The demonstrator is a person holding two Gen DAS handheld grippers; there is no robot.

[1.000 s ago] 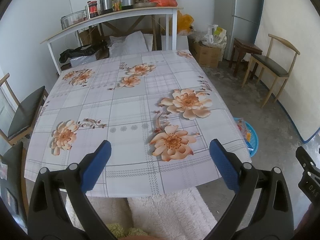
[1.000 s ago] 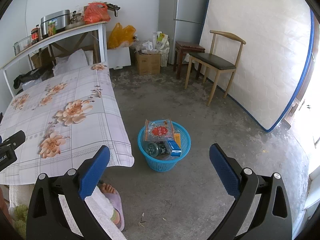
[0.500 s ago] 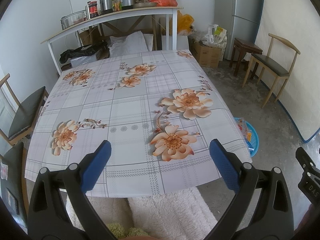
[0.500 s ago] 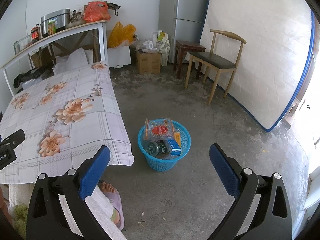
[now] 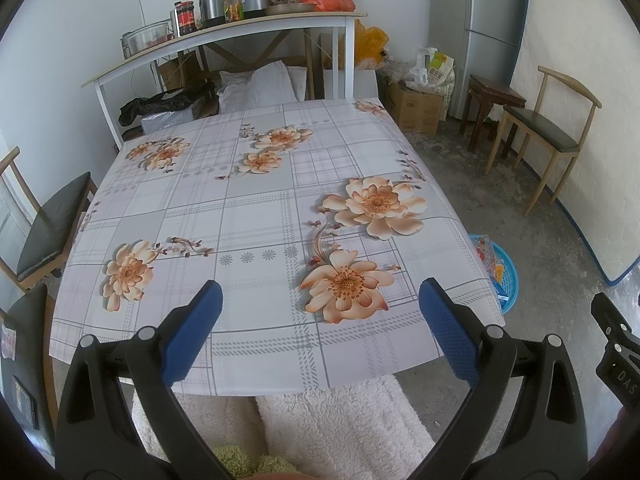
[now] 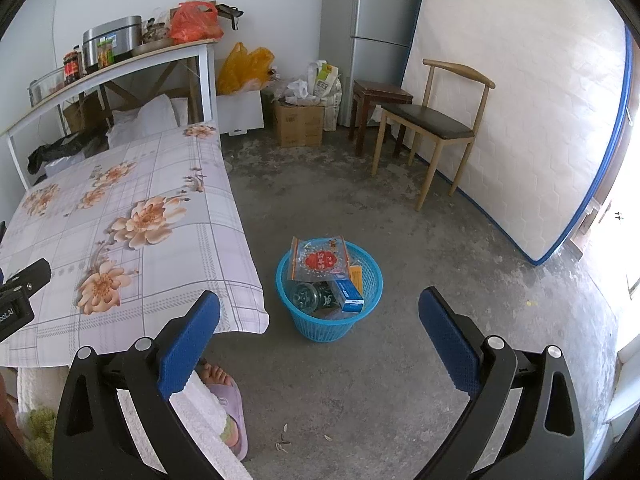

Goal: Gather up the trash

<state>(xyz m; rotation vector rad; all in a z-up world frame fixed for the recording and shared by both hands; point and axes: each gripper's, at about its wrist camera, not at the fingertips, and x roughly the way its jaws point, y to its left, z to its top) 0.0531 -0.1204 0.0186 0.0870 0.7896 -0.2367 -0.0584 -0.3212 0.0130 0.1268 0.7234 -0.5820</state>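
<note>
A blue plastic basket [image 6: 362, 314] stands on the concrete floor beside the table's right edge. Inside it lie a clear snack bag with a red label [image 6: 320, 258], a blue box [image 6: 349, 295] and a dark bottle [image 6: 310, 294]. My right gripper [image 6: 319, 330] hovers open above the floor in front of the basket, holding nothing. My left gripper [image 5: 321, 326] is open and empty over the near edge of the table with the flowered cloth [image 5: 256, 216]. The basket [image 5: 507, 278] peeks out past the table's right edge in the left wrist view.
A wooden chair [image 6: 436, 128] and a stool [image 6: 378, 94] stand by a mattress [image 6: 532, 104] leaning on the right wall. Boxes and bags [image 6: 298, 116] sit near the fridge [image 6: 368, 20]. A person's slippered foot [image 6: 222, 400] and small scraps [image 6: 284, 442] are on the floor. A shelf [image 5: 224, 30] stands behind the table.
</note>
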